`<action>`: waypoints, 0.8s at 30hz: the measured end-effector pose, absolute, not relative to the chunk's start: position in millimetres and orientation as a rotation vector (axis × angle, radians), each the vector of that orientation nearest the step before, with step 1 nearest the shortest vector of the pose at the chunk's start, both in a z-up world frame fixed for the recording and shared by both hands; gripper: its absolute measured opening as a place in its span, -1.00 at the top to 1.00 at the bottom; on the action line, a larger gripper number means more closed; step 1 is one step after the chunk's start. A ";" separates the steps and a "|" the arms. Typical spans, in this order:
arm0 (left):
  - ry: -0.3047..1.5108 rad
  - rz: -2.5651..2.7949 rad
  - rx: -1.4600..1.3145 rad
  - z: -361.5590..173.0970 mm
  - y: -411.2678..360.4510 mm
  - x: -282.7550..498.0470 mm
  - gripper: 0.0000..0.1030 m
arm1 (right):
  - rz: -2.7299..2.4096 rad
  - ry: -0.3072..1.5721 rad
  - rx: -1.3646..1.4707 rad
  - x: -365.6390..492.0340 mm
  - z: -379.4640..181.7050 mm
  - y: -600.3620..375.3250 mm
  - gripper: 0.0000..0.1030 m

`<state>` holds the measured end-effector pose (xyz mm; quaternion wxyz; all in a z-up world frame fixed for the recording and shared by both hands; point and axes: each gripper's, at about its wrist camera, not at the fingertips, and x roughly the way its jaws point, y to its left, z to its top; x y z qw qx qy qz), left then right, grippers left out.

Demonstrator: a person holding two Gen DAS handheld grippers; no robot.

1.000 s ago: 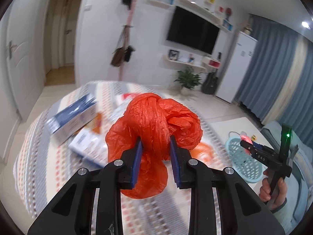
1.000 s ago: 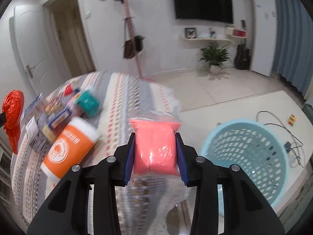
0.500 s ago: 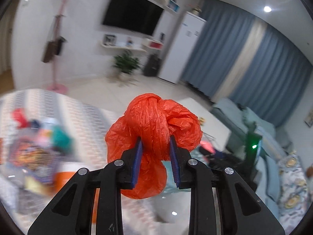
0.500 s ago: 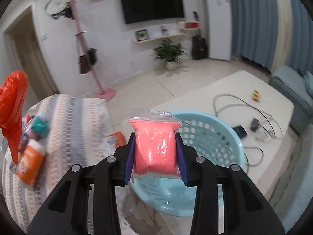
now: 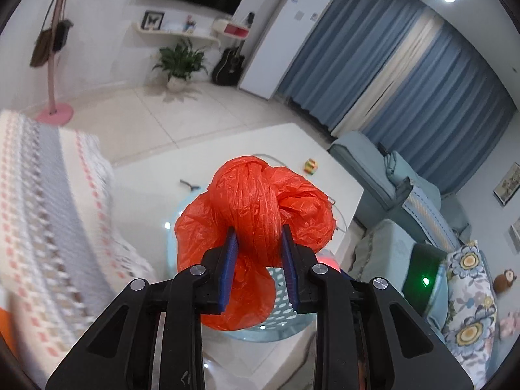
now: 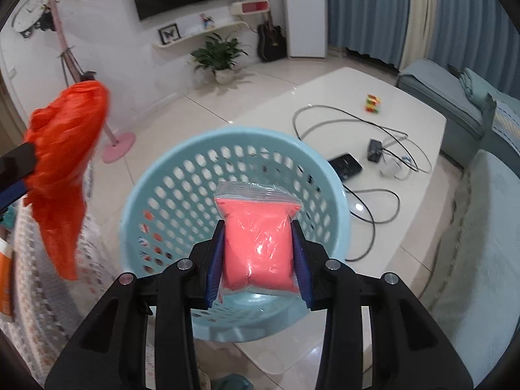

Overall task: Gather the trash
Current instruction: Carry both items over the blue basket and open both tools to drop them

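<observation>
My left gripper (image 5: 258,243) is shut on a knotted orange plastic bag (image 5: 256,208), which hangs in the air above the light blue perforated basket (image 5: 286,302); the bag hides most of the basket in the left wrist view. My right gripper (image 6: 258,237) is shut on a clear zip bag of pink powder (image 6: 258,243), held just over the basket's (image 6: 182,182) opening. The orange bag (image 6: 61,169) shows at the left of the right wrist view, beside the basket and higher than its rim. The basket's floor looks bare.
The basket stands on the floor between a striped cloth-covered table (image 6: 35,279) on the left and a low white table (image 6: 406,136) with cables, a phone and a small toy. A sofa (image 5: 419,260) lies to the right. A pink coat stand (image 6: 110,136) rises behind.
Both grippers have swung right from the striped table to the basket and tipped downward. The pink bag moved from beside the basket to over its opening. Both grips are unchanged.
</observation>
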<state>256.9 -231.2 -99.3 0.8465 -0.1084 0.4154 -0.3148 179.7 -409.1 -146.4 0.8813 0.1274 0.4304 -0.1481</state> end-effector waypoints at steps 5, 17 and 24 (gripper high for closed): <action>0.950 -0.647 -0.229 -130.4 -246.0 264.7 0.40 | -0.321 0.915 0.257 174.8 -154.4 -411.1 0.30; 0.902 -0.649 -0.235 -104.2 -218.5 238.1 -0.18 | -0.306 0.867 0.279 160.9 -136.6 -410.5 -0.14; 0.809 -0.640 -0.232 -65.9 -190.2 207.3 -0.18 | -0.251 0.801 0.246 151.0 -100.7 -383.2 -0.14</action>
